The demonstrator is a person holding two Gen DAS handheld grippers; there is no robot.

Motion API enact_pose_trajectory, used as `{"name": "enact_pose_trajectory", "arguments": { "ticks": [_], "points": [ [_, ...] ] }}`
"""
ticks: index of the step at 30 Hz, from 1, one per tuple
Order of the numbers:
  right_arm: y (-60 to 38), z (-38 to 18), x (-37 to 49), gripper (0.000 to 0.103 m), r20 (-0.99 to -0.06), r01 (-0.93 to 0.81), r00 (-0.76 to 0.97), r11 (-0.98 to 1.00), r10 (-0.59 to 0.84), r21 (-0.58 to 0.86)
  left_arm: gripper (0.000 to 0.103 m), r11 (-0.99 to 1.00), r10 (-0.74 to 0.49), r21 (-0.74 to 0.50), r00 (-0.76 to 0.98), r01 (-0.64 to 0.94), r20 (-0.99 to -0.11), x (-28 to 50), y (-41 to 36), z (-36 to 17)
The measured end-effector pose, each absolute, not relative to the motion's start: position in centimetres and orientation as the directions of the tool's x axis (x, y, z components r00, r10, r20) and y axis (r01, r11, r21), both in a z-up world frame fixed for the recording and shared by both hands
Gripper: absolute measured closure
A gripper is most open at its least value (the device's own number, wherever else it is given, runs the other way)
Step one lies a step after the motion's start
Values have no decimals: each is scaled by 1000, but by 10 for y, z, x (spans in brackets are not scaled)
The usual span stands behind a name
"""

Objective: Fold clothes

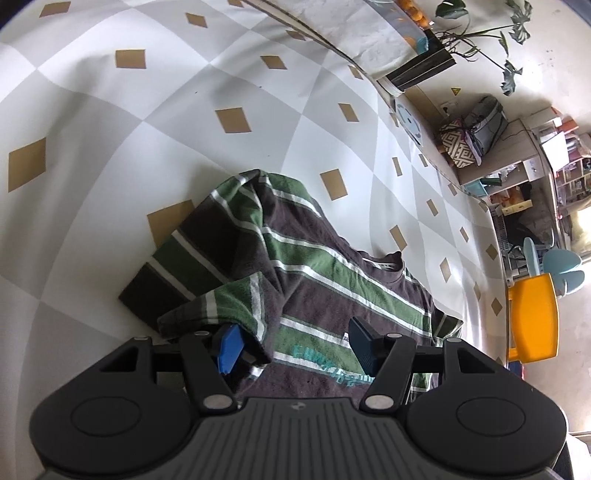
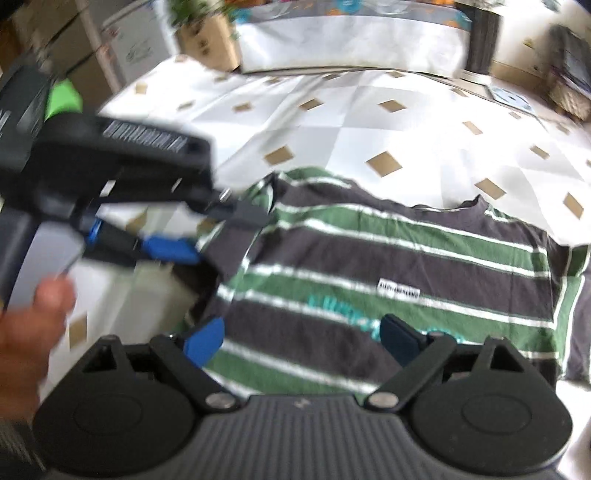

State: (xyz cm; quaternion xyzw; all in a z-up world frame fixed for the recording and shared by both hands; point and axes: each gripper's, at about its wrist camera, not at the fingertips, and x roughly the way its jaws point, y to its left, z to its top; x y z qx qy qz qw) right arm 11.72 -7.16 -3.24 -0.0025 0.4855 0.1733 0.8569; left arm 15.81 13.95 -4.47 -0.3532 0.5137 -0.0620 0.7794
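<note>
Hovering wide-jawed, empty right gripper [image 2: 301, 341] over striped shirt [image 2: 388, 266] lying crosswise, left gripper [image 2: 218, 232] half-open around its sleeve edge.

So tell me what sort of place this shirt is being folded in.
Probably a lived-in home room, not a lab: the striped shirt lies on a checked cloth, with a leafy houseplant, an orange child's chair and cluttered shelves nearby.
</note>
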Motion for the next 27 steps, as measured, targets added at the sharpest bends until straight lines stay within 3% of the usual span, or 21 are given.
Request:
{"name": "enact_pose_trajectory", "arguments": {
  "ticks": [13,20,27],
  "points": [
    [-42,-58,143,11,-825,-284,466,937,319,202,44,701,-522,-656,426,-279,-739,162,146,-53],
    [-37,-79,155,11,-855,-198,468,969,224,146,43,688,-556,-672,397,-273,-730,163,144,-55],
    [-62,-89,161,11,-879,-45,455,990,142,137,33,669,-550,-678,413,-302,-726,160,159,-50]
  ]
}}
